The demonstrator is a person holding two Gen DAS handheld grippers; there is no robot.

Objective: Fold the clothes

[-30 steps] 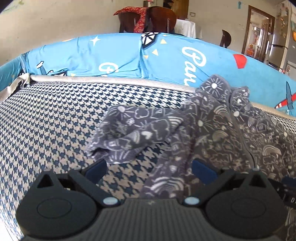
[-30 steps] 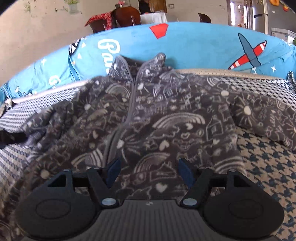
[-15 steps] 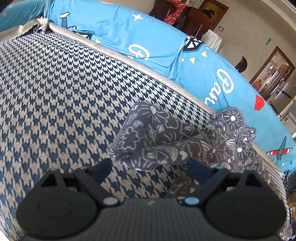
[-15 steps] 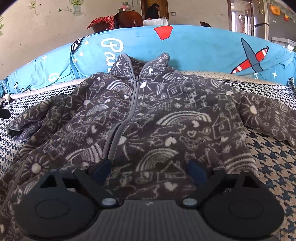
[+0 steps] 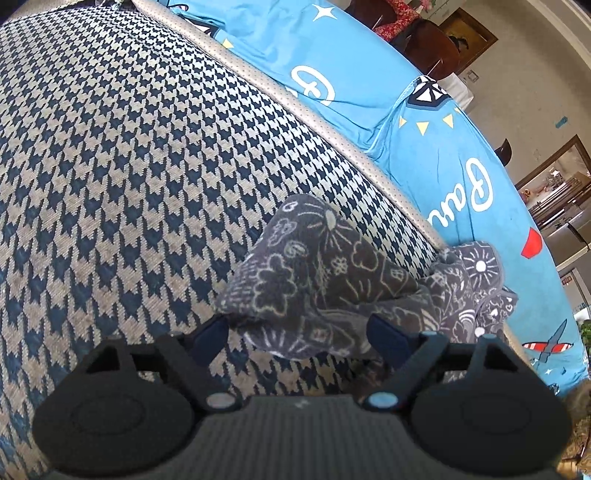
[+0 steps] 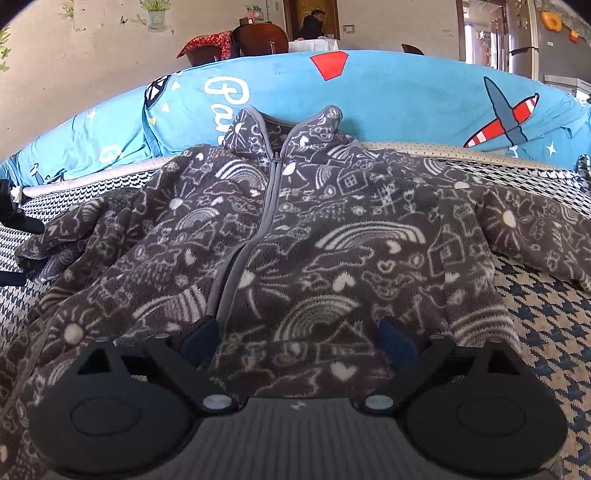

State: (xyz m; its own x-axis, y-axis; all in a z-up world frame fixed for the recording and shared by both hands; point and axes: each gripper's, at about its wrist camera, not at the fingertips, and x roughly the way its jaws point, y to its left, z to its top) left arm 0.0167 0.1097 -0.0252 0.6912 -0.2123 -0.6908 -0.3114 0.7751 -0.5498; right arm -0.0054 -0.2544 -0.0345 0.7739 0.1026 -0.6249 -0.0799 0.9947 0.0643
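A dark grey fleece jacket [image 6: 332, 229] with white doodle print lies front up on the houndstooth seat [image 6: 546, 314], zipper [image 6: 255, 236] closed and collar toward the backrest. My right gripper [image 6: 299, 336] is open just above the jacket's hem, one finger on each side of the zipper's lower end. In the left wrist view the jacket's bunched left sleeve [image 5: 314, 280] lies on the seat, its cuff end between the spread fingers of my open left gripper [image 5: 297, 334]. Nothing is pinched by either gripper. The right sleeve [image 6: 535, 229] stretches out to the right.
A blue printed cover [image 6: 388, 96] drapes the backrest behind the jacket, also seen as the blue cover [image 5: 424, 155]. Bare houndstooth seat [image 5: 110, 166] spreads left of the sleeve. Behind the sofa stand chairs, a table and a person [image 6: 314, 26].
My left gripper has swung left and dipped toward the sleeve cuff, which now lies between its fingers. The right gripper has drawn back a little, showing the whole jacket. Both stayed open.
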